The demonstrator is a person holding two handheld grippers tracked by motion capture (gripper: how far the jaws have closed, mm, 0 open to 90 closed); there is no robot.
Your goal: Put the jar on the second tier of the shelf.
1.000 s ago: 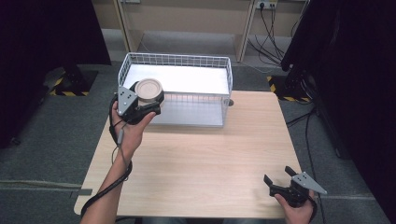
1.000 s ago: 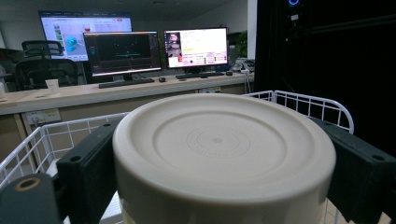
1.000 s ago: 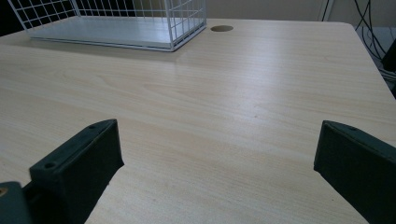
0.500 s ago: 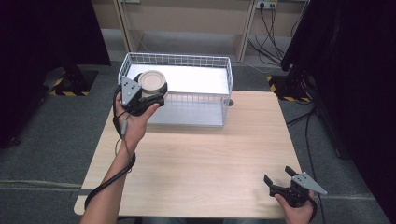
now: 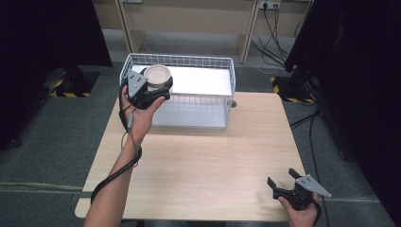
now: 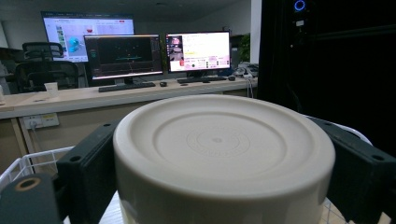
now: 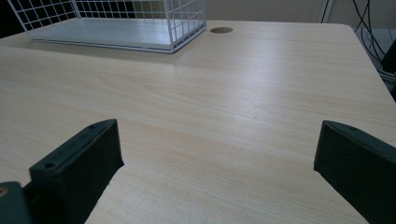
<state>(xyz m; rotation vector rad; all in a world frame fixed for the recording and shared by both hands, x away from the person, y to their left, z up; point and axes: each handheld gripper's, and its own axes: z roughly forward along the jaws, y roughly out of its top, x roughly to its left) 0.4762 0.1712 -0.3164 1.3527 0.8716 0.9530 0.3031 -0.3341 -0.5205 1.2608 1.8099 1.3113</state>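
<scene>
Left hand-held gripper (image 5: 153, 85) clamps a cream tub (image 5: 157, 75) above the wire basket (image 5: 227, 80); lower it level, well inside; right hand-held gripper (image 5: 289, 182) idles, jaws apart.

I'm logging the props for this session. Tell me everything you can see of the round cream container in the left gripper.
The cream container is round, matte and plastic-looking, with a flat top bearing concentric moulded rings and a raised rim. It sits upright, clamped on both sides by the black jaws of the left gripper, held in the air over the left front corner of the white wire basket. Nothing else touches it; its underside is hidden.
</scene>
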